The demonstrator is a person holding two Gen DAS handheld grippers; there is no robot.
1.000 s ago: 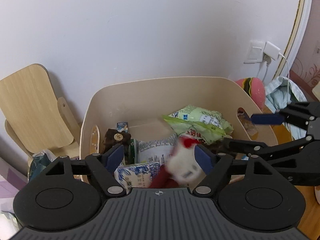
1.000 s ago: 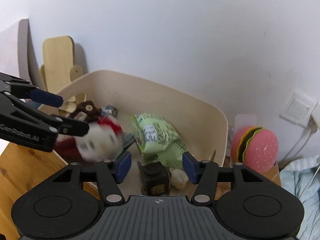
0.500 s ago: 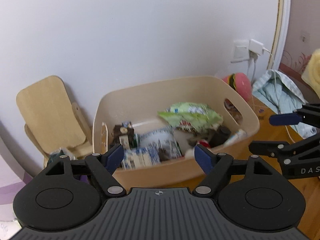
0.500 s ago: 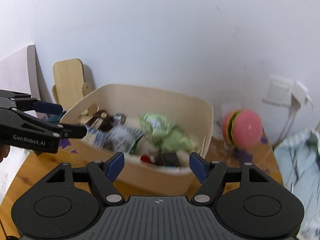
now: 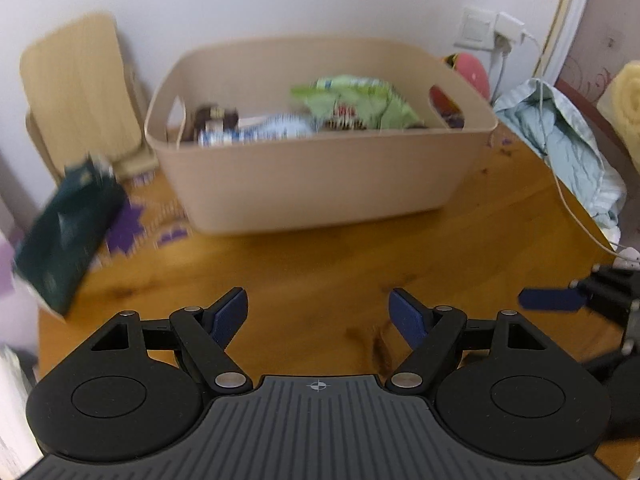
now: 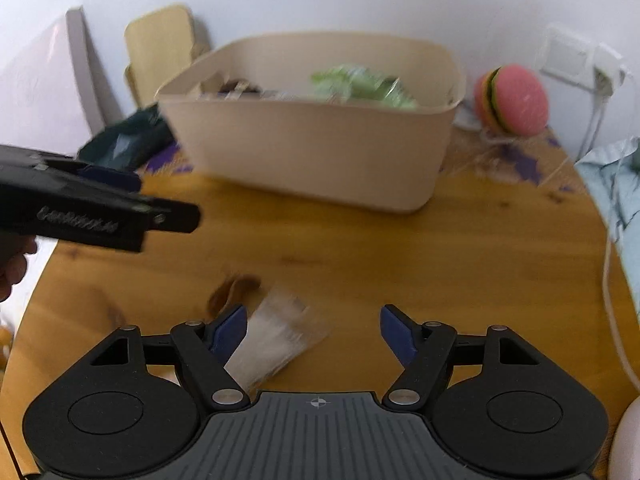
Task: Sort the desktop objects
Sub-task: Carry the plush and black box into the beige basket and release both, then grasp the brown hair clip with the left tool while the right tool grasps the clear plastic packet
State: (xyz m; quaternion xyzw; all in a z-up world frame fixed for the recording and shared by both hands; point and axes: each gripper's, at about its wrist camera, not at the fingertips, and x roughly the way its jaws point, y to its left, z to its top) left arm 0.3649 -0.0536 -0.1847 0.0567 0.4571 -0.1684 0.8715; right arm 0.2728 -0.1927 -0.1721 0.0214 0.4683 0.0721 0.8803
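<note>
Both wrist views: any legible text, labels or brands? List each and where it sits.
None can be read for certain.
Left claw side: white lettering, motion-blurred, unreadable.
Green snack bag in the beige bin: print too blurred.
Blue-white packet in the bin: print too blurred.
Dark green pack left of the bin: blurred light marks, unreadable.

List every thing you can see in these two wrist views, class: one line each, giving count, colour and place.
storage bin: one, beige, back of the table.
green snack bag: one, light green, in the bin, right side.
other bin contents: several, brown and blue-white, blurred, in the bin's left side.
clear packet: one, transparent, on the table between the right gripper's fingers.
dark green pack: one, left of the bin.
burger toy: one, pink, right of the bin.
wooden board: one, pale, against the wall.
cloth: one, pale blue, table's right edge.
table: one, brown wood.
left gripper: black, blue pads, open.
right gripper: black, blue pads, open.
</note>
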